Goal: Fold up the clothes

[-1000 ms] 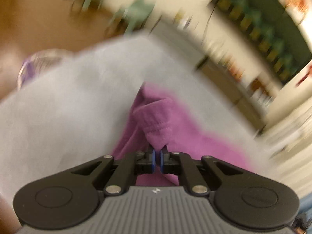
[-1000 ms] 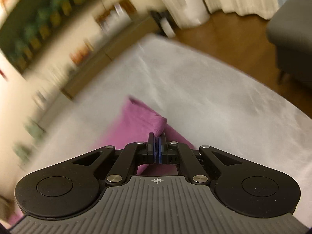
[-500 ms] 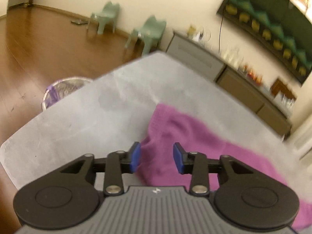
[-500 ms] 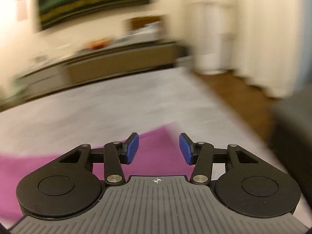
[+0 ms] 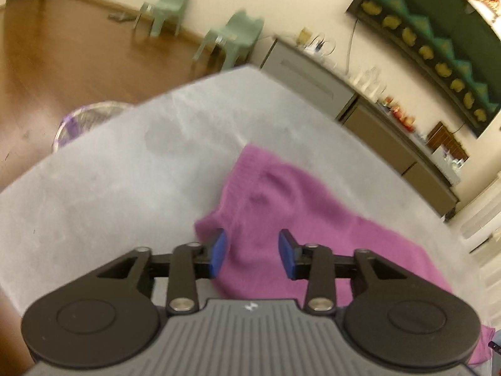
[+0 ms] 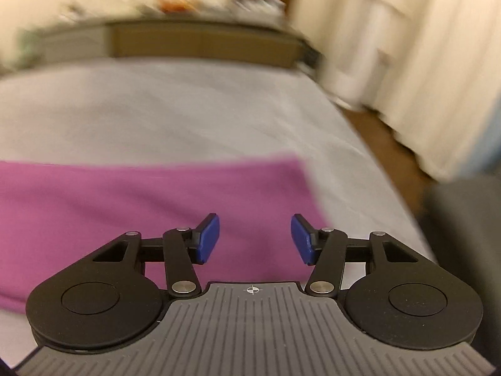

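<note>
Both grippers, left (image 5: pixel 252 252) & right (image 6: pixel 255 239), fingers spread w/ nothing held, over purple garment (image 5: pixel 300 216) on grey surface (image 5: pixel 125 188).

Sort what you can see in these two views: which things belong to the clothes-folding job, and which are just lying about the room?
Belongs to the job:
purple garment, lying on the grey table
left gripper, open
right gripper, open

Just lying about:
two green chairs
sideboard with clutter on top
basket on the floor
curtains
</note>
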Tool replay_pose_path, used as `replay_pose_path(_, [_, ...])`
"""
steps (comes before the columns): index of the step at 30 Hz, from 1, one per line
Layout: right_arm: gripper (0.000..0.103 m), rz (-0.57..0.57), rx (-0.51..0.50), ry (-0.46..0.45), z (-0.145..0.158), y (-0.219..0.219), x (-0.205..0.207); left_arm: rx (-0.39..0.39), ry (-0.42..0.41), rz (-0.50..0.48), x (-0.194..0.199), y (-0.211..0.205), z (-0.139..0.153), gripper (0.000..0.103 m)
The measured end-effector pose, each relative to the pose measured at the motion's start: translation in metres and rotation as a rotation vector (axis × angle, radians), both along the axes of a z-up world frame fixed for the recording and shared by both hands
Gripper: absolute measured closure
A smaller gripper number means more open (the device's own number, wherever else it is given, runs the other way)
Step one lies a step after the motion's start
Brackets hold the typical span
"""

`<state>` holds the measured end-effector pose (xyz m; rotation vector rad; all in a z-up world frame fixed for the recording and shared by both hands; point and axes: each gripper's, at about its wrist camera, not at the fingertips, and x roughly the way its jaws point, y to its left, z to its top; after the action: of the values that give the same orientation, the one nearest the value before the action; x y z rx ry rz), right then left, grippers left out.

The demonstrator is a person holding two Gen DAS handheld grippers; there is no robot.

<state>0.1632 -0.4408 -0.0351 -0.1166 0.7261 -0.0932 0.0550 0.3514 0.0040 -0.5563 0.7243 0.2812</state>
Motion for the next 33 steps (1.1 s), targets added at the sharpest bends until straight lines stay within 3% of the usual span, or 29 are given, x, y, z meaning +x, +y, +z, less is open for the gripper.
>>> replay_pose_path(2, [0.041, 0.140, 0.062, -0.013, 0.012, 0.027, -0.013, 0.017, 0.034, -0.034, 0.012, -0.006, -0.007, 0.062])
replay_pose_path(5, [0.040, 0.283, 0.034, 0.034, 0.001, 0.063, -0.016, 0.051, 0.067, -0.070, 0.029, -0.013, -0.016, 0.063])
replay_pose_path(6, [0.040, 0.290, -0.003, 0.071, -0.008, 0.068, -0.014, 0.056, 0.037, -0.077, 0.030, -0.010, -0.013, 0.067])
replay_pose_path(7, [0.040, 0.294, -0.042, 0.110, -0.017, 0.073, -0.012, 0.062, 0.007, -0.083, 0.032, -0.008, -0.010, 0.097])
replay_pose_path(8, [0.037, 0.297, -0.081, 0.149, -0.025, 0.077, -0.009, 0.068, -0.024, -0.089, 0.033, -0.005, -0.008, 0.101])
replay_pose_path(9, [0.030, 0.290, -0.125, 0.124, -0.028, 0.078, -0.010, 0.073, -0.054, -0.096, 0.035, -0.003, -0.005, 0.103])
replay_pose_path(11, [0.030, 0.271, -0.170, 0.140, -0.029, 0.078, -0.009, 0.072, -0.124, -0.094, 0.034, 0.005, 0.003, 0.103])
replay_pose_path(12, [0.029, 0.256, -0.171, 0.149, -0.030, 0.076, -0.008, 0.062, -0.104, -0.074, 0.034, 0.013, 0.000, 0.102])
replay_pose_path(14, [0.029, 0.251, -0.189, 0.156, -0.031, 0.079, -0.008, 0.046, 0.003, -0.030, 0.037, 0.028, -0.016, 0.101])
replay_pose_path(16, [0.026, 0.235, -0.203, 0.157, -0.033, 0.083, -0.006, -0.003, 0.004, 0.002, 0.025, 0.041, -0.020, 0.094])
replay_pose_path(17, [0.025, 0.229, -0.213, 0.155, -0.033, 0.085, -0.005, -0.031, -0.006, 0.017, 0.017, 0.047, -0.021, 0.088])
replay_pose_path(19, [0.032, 0.204, -0.301, 0.119, -0.028, 0.095, -0.010, -0.054, -0.043, 0.039, -0.004, 0.052, -0.013, 0.058])
replay_pose_path(20, [0.037, 0.205, -0.351, 0.072, -0.011, 0.102, -0.023, -0.064, -0.039, 0.046, -0.014, 0.051, -0.013, 0.055])
replay_pose_path(21, [0.037, 0.230, -0.377, 0.010, 0.000, 0.121, -0.031, -0.078, -0.024, 0.052, -0.022, 0.050, -0.015, 0.054])
replay_pose_path(23, [0.035, 0.336, -0.312, -0.104, 0.016, 0.170, -0.055, -0.127, 0.024, 0.033, -0.026, 0.046, -0.025, 0.056])
replay_pose_path(25, [0.027, 0.528, -0.242, -0.161, 0.017, 0.238, -0.080, -0.119, 0.079, -0.009, -0.017, 0.039, -0.035, 0.061])
replay_pose_path(27, [0.022, 0.775, -0.255, -0.180, 0.005, 0.318, -0.106, -0.106, 0.089, -0.037, -0.011, 0.034, -0.039, 0.062])
replay_pose_path(30, [0.017, 1.063, -0.281, -0.233, -0.013, 0.434, -0.140, -0.139, 0.013, -0.088, -0.005, 0.031, -0.033, 0.059])
replay_pose_path(33, [0.013, 1.231, -0.316, -0.307, -0.027, 0.533, -0.157, -0.170, -0.106, -0.129, -0.010, 0.034, -0.017, 0.059])
